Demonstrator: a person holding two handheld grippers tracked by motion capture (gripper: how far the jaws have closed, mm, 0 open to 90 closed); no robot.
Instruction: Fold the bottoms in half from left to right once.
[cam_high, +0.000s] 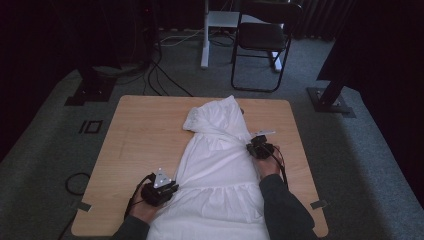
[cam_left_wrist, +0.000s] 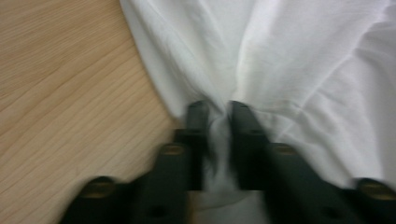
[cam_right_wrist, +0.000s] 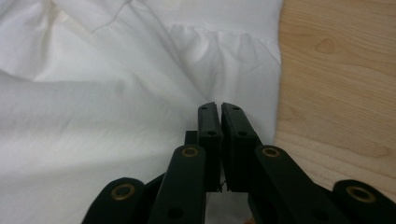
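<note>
Both hand-held grippers (cam_high: 176, 186) (cam_high: 251, 146) pinching white dress (cam_high: 220, 170) edges, bare table (cam_high: 145, 130) beside.

My bench (cam_high: 135, 130) of pale wood sits mid-frame on grey carpet (cam_high: 45, 165). At the top centre I see a black folding chair (cam_high: 262, 40) beside a white stand (cam_high: 205, 35); black cables (cam_high: 160, 75) trail nearby. Dark curtains close off the dim upper corners.

free: bare table (cam_high: 140, 130) left of dress (cam_high: 220, 165) | obstacles: probably none there
</note>
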